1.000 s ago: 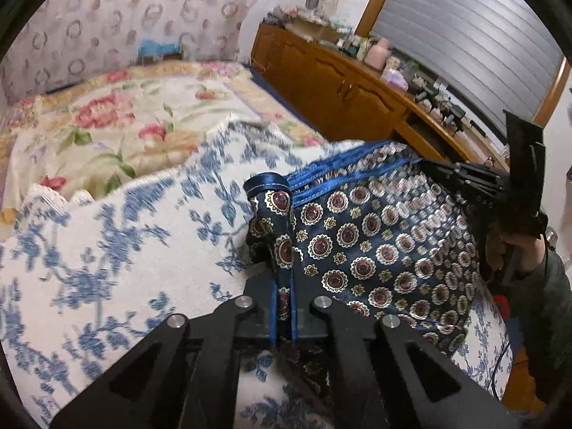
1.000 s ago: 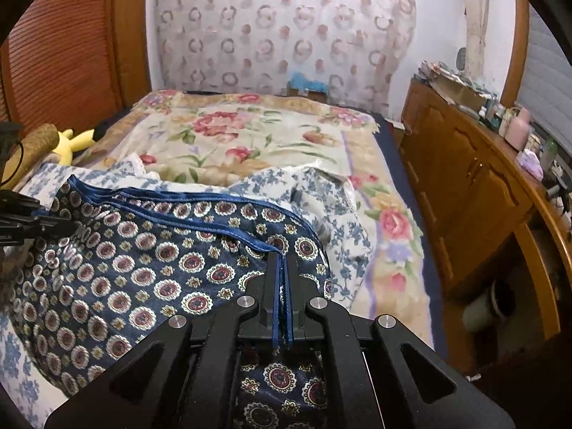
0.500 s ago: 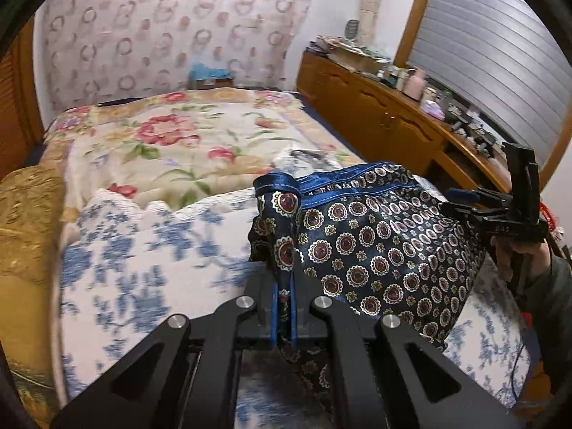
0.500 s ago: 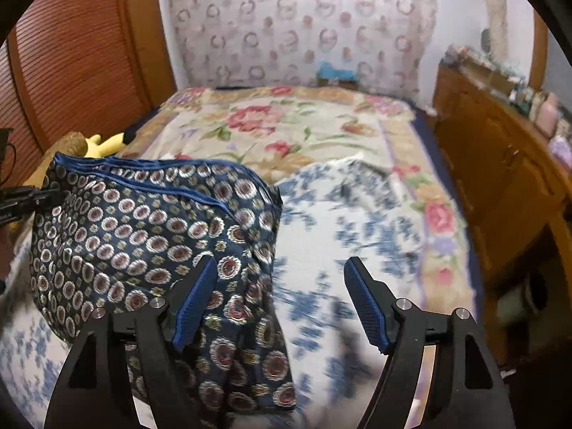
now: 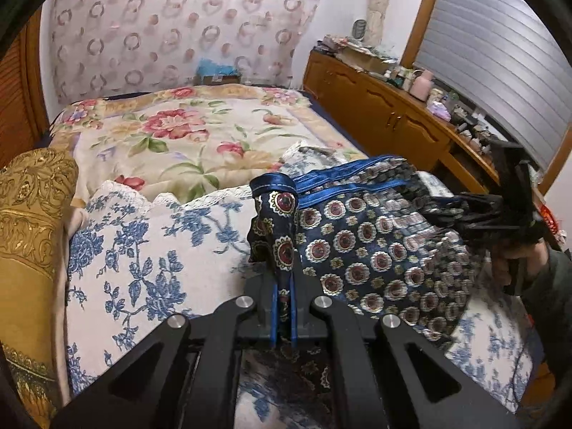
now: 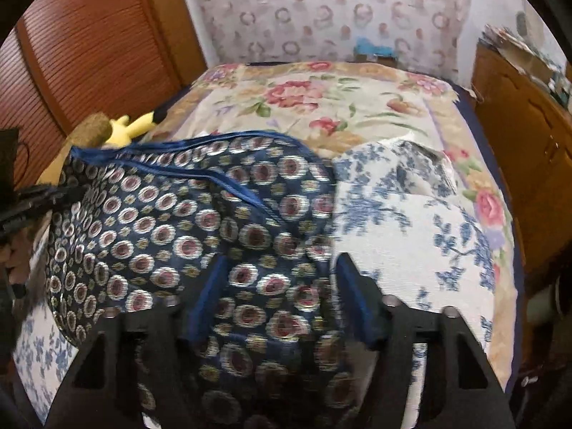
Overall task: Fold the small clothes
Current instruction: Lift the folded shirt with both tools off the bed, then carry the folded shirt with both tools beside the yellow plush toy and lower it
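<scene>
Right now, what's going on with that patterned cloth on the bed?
A person is folding a small navy medallion-print garment over a blue floral cloth on the bed, with a gripper in each hand. The left gripper is shut on the garment's blue-trimmed edge, holding it up. The right gripper is not gripping: its jaws are closing with the fabric between them, the pads not yet pressing. The right wrist view is blurred, so its exact grip point is unclear.

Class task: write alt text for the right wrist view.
The right tongs are closing around a fold of navy medallion-print garment, which the left tongs hold at its far corner. It hangs over a blue floral cloth on a flowered bed.
</scene>
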Demonstrator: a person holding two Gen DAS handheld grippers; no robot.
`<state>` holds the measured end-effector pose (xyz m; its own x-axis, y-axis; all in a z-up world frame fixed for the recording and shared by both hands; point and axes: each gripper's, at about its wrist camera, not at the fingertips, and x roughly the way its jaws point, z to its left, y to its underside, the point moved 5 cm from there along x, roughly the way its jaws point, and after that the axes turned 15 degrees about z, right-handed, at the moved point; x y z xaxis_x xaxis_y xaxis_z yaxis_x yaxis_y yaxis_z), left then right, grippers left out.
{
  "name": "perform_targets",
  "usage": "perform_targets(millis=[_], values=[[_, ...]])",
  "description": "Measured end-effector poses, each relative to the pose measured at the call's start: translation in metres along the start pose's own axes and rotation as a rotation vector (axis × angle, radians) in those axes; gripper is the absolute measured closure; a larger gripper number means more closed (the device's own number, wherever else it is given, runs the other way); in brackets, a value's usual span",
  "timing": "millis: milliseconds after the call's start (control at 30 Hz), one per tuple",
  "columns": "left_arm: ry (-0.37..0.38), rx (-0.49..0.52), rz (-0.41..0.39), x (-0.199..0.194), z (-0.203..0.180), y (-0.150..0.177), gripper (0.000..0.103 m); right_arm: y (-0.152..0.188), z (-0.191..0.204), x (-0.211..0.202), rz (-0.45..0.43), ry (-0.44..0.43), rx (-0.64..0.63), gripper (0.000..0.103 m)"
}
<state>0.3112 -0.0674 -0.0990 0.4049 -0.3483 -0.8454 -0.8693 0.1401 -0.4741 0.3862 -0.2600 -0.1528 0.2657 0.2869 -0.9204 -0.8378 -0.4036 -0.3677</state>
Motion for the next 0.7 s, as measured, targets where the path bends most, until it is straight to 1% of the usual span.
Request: perform_targets(millis=[67, 100, 200, 300, 333, 433, 467, 567, 700], values=[[0.021, 0.013, -0.035, -0.014, -0.008, 0.001, 0.101, 0.002, 0.012, 0.002, 0.007, 0.032, -0.036, 0.060], [0.027, 0.018, -0.047, -0.019, -0.010, 0.001, 0.101, 0.004, 0.016, 0.001, 0.010, 0.015, -0.051, 0.078], [0.046, 0.040, -0.101, -0.045, -0.022, 0.005, 0.101, 0.008, 0.028, -0.002, 0.006, 0.023, -0.079, 0.093], [0.047, 0.067, -0.157, -0.072, -0.030, 0.009, 0.101, 0.011, 0.037, -0.019, -0.062, 0.033, -0.074, 0.095], [0.047, 0.069, -0.170, -0.079, -0.029, 0.010, 0.101, 0.013, 0.043, -0.028, -0.096, 0.038, -0.077, 0.095], [0.039, 0.063, -0.232, -0.111, -0.022, 0.018, 0.101, 0.012, 0.060, -0.053, -0.172, 0.033, -0.082, 0.095], [0.034, 0.057, -0.245, -0.117, -0.018, 0.019, 0.101, 0.009, 0.067, -0.060, -0.189, 0.025, -0.089, 0.095], [0.007, 0.018, -0.297, -0.146, 0.003, 0.036, 0.101, -0.003, 0.091, -0.079, -0.238, 0.013, -0.128, 0.095], [-0.049, -0.049, -0.336, -0.170, 0.040, 0.058, 0.101, -0.034, 0.137, -0.098, -0.284, 0.007, -0.238, 0.095]])
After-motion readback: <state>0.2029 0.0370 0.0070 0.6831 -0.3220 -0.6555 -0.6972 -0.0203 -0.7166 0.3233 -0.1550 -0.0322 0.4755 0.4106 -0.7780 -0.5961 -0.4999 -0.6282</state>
